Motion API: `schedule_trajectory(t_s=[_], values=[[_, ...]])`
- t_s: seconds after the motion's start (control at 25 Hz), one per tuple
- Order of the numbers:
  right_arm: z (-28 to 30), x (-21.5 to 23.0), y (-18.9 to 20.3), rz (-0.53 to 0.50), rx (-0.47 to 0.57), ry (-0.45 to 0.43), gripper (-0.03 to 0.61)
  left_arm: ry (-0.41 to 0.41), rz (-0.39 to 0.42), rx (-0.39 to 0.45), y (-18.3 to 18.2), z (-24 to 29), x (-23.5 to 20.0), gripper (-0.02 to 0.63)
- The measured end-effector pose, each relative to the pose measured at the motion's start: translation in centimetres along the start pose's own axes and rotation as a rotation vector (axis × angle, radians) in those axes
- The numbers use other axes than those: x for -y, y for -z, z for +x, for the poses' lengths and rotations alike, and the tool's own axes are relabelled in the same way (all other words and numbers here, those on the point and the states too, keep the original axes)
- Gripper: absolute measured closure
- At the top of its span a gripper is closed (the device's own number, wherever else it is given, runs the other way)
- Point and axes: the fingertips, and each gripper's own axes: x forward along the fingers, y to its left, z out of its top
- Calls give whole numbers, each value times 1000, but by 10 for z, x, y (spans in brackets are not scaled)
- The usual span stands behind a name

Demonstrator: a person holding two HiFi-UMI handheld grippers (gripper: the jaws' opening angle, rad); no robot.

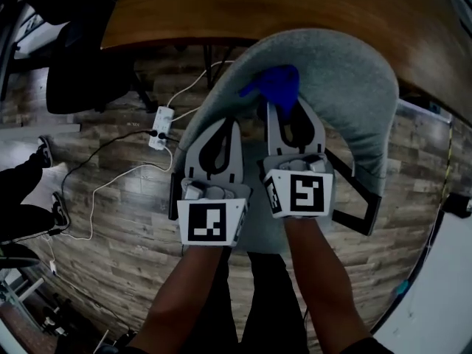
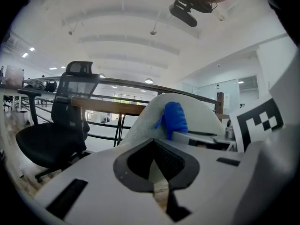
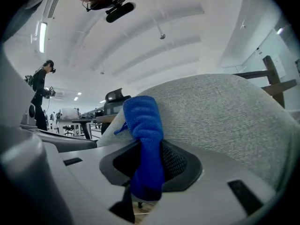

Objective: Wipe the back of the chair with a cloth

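— Where is the cloth (image 1: 274, 85) seen?

— It is found at the top of the chair back (image 1: 346, 87), towards its left side. A blue bunch is clamped in the right hand-held gripper (image 1: 284, 109). In the right gripper view the cloth (image 3: 146, 144) is pinched between the two jaws, and its loose upper end is laid against the grey fabric of the chair back (image 3: 225, 116).

— And the left hand-held gripper (image 1: 234, 124)?

— It is held just beside the right one, on its left, with its tip over the left edge of the chair back. In the left gripper view its jaws are brought together at the tips, and nothing is gripped between them. Whether the fabric is touched by it cannot be told.

— What else is shown around the chair?

— A wooden worktop (image 1: 295, 6) is seen beyond the chair back, at the far side. On the plank floor (image 1: 125, 220) to the left, a white power strip (image 1: 160, 127) is laid with a white cable (image 1: 110, 179) run from it. A black office chair (image 2: 56, 130) is placed further left, well apart from the grey one.
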Motion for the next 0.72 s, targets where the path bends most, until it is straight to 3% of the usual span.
schedule_trajectory(t_s=[0.52,0.72], values=[[-46,106,4,101,17,232,468,194,54,-20,6,34,93,606],[-67,133,1,94,25,293,468,268,93,-28,10,44,126,606]])
